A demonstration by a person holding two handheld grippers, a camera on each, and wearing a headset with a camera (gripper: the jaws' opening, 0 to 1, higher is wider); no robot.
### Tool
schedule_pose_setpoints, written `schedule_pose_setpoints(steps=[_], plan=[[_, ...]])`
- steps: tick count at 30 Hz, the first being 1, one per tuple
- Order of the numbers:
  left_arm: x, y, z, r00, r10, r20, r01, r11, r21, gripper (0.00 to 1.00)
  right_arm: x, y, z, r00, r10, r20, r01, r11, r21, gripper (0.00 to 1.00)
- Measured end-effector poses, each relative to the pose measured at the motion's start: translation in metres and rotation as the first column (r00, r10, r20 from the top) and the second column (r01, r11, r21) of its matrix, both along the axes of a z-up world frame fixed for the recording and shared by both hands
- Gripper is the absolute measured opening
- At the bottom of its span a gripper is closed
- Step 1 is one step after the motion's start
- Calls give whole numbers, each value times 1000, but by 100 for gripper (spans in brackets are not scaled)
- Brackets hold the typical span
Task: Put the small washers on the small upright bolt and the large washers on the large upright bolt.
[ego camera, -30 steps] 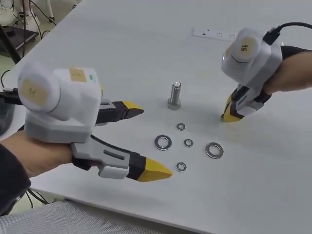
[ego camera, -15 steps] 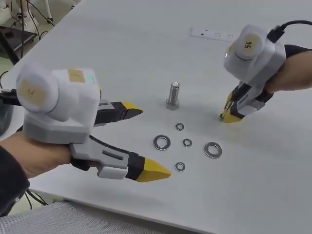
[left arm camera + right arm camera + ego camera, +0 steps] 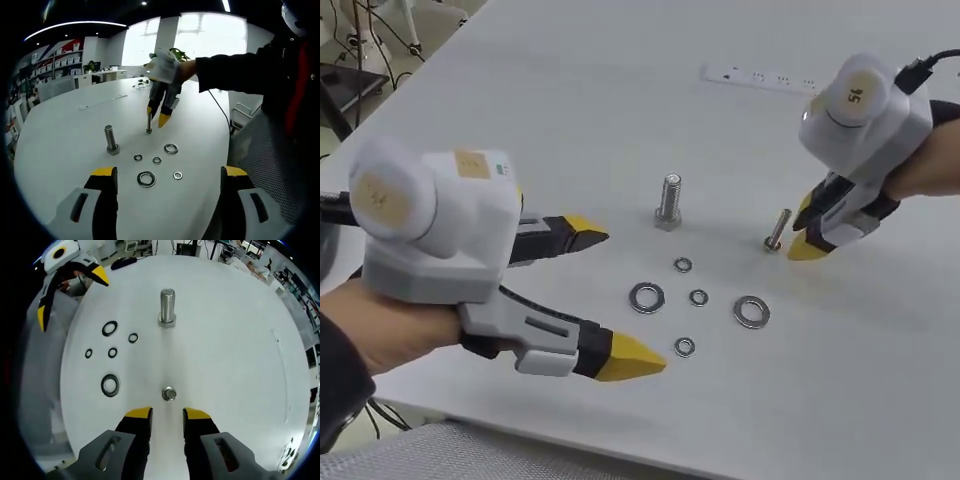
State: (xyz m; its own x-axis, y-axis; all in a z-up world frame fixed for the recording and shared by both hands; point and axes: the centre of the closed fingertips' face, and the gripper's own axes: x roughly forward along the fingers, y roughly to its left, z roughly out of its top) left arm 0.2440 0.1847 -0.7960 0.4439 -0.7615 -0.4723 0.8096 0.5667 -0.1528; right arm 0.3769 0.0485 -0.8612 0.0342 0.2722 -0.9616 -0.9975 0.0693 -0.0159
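- White workbench [image 3: 570, 110] stretches under both my grippers, with a power strip [image 3: 760, 78] lying on its far side.
- My left gripper [image 3: 610, 295] hangs released just above the bench, jaws spread wide and holding nothing, near the washers.
- My right gripper [image 3: 167, 415] is released too, its jaws parted narrowly.
- The small bolt [image 3: 169, 393] stands upright just ahead of my right gripper's tips, not between them.
- The large bolt [image 3: 668, 203] stands upright, apart from the small one.
- Two large washers [image 3: 647, 297] and three small washers [image 3: 698, 297] lie flat on the bench, loosely clustered between the bolts and my left gripper.
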Motion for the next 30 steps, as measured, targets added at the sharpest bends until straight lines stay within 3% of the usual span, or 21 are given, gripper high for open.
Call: schedule_pose_setpoints(steps=[8,17,30], plan=[[-1,-1,0,1000,-4,0,4,1000,2,85,-9,-7,2,1000,-8,-3,8,1000,-1,26],[-1,-1,1,1000,-3,5,3,1000,2,85,-30,-7,2,1000,-3,-13,3,1000,5,27],[-1,1,1,1000,0,8,0,1000,0,85,-66,10,10,999,47,-17,-46,998,34,28]])
